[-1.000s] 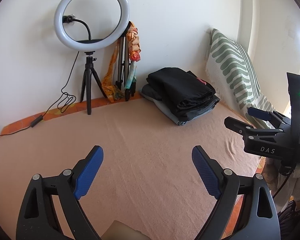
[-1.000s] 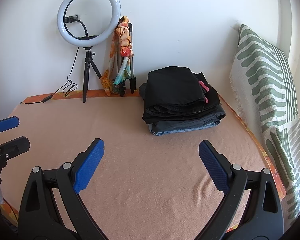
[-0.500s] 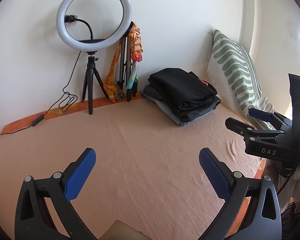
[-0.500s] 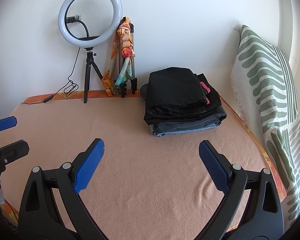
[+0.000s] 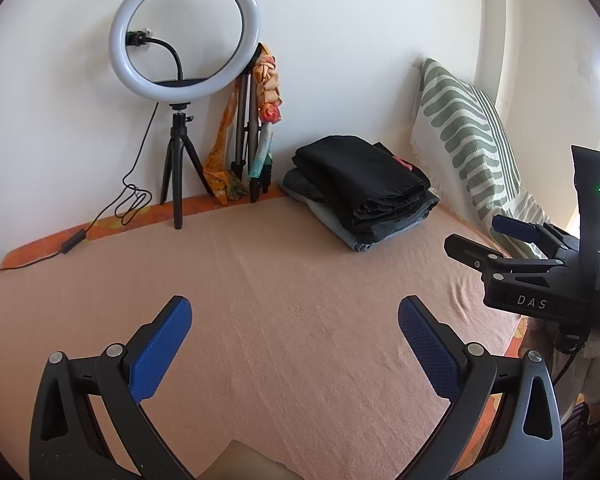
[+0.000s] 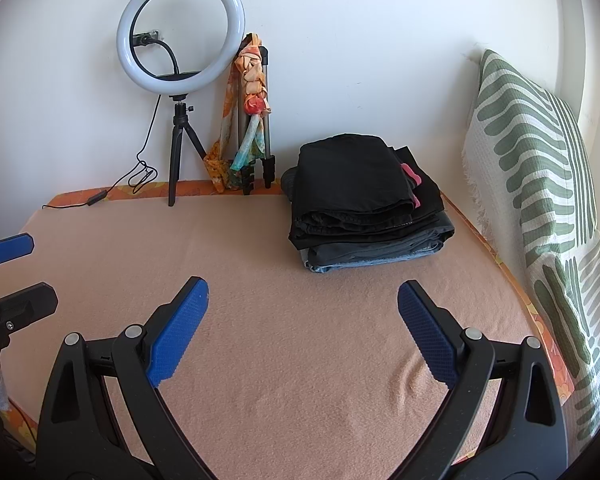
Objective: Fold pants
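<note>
A stack of folded pants (image 5: 360,192) (image 6: 364,204), black ones on top of grey and blue ones, lies at the back of the peach blanket (image 5: 284,280) (image 6: 292,264) near the wall. My left gripper (image 5: 294,312) hovers open over the front of the blanket, nothing between its blue pads. My right gripper (image 6: 302,300) is open too, empty, well short of the stack. The right gripper (image 5: 496,236) also shows at the right edge of the left wrist view, and the left gripper (image 6: 16,272) at the left edge of the right wrist view.
A ring light on a small tripod (image 5: 182,40) (image 6: 180,36) stands at the back left, its cable (image 5: 128,200) trailing along the edge. A folded tripod with a colourful scarf (image 5: 256,128) (image 6: 252,120) leans on the wall. A green-striped pillow (image 5: 472,132) (image 6: 540,168) lines the right side.
The left gripper's jaws have spread a little wider. Both views shifted only slightly; the pants stack has not moved.
</note>
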A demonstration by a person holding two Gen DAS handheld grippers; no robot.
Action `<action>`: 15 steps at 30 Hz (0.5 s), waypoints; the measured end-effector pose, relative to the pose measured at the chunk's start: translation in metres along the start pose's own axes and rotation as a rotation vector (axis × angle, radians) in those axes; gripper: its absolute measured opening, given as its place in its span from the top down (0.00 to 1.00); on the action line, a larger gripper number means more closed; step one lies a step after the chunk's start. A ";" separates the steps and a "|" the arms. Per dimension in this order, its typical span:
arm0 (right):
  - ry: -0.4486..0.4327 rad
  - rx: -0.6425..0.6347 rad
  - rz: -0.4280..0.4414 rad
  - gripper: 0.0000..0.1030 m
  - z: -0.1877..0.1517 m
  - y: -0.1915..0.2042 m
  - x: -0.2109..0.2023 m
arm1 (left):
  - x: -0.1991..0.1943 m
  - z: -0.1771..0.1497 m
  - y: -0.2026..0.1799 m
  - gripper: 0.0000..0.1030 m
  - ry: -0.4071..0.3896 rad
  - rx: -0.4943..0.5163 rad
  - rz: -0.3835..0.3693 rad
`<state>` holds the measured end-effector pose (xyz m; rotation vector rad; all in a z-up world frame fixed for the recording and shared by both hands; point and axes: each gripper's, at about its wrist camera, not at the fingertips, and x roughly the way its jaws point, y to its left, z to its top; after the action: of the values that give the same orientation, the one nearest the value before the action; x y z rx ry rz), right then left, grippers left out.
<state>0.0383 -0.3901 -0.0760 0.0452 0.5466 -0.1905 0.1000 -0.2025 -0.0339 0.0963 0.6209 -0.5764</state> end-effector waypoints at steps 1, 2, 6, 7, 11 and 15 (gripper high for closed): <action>0.001 0.000 0.000 0.06 0.000 0.000 0.000 | 0.000 0.000 0.000 0.00 0.000 0.000 -0.001; 0.001 0.001 -0.001 0.06 0.000 0.000 0.000 | -0.001 0.000 0.000 0.00 0.000 -0.001 -0.001; 0.001 0.001 0.001 0.06 0.000 0.000 0.000 | -0.001 0.000 0.001 0.00 -0.001 -0.005 -0.003; 0.001 0.001 0.002 0.06 0.000 0.000 0.000 | -0.001 -0.001 0.001 0.00 -0.001 -0.006 -0.003; 0.001 -0.001 0.001 0.06 0.000 0.001 0.000 | -0.001 -0.001 0.001 0.00 0.001 -0.006 -0.005; 0.002 0.002 -0.001 0.06 -0.001 0.002 -0.001 | -0.002 -0.001 0.002 0.00 0.003 -0.004 -0.003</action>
<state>0.0373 -0.3881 -0.0761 0.0473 0.5480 -0.1922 0.0991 -0.1998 -0.0338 0.0924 0.6252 -0.5782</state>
